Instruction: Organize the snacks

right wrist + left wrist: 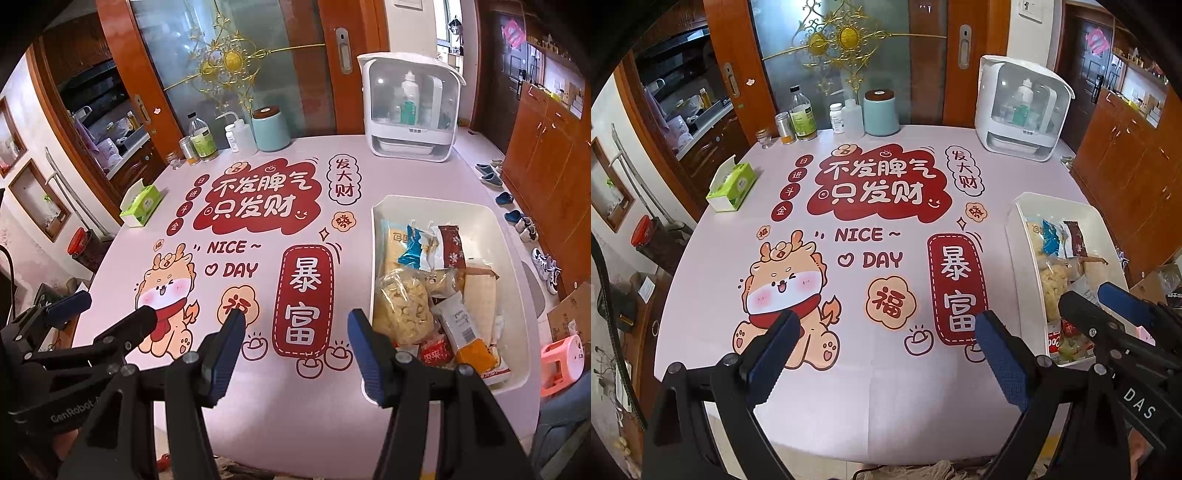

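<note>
The black right gripper with blue pads (295, 336) hangs wide apart over the pink printed worktop (295, 398), empty; the black left gripper (110, 306) is at the left edge, also spread. A white rectangular plastic bin (517, 266) holds the packaged snacks (436, 288)

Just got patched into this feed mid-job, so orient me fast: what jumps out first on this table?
The tablecloth's big red cartoon print with a dragon-dog fills the table's middle. A white bin packed with snack packets sits on the right side, by the table edge. Both grippers, left and right, hover open and empty over the near edge; bottles and a teal canister line the far side.
</note>
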Motion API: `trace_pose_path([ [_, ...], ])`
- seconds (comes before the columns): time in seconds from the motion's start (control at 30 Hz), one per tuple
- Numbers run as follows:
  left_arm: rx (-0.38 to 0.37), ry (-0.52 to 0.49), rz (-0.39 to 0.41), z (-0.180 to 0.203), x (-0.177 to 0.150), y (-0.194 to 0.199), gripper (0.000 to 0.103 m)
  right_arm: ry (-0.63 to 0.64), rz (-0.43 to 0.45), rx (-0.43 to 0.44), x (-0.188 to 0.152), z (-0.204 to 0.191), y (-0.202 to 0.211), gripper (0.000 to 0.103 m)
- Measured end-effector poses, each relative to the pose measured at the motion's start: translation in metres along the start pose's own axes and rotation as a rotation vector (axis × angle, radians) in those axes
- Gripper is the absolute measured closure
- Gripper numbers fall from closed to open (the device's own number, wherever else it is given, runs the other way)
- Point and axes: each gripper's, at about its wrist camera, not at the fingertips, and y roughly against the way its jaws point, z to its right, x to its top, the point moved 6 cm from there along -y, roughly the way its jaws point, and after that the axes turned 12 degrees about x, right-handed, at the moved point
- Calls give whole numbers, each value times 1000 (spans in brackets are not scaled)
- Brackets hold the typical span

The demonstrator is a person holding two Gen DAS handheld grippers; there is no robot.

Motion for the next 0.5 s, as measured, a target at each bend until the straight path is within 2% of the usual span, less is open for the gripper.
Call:
trace_pose_path([
  [0.5,5,-7,-11,9,-1,7,8,-9,-6,18,-3,12,2,45],
])
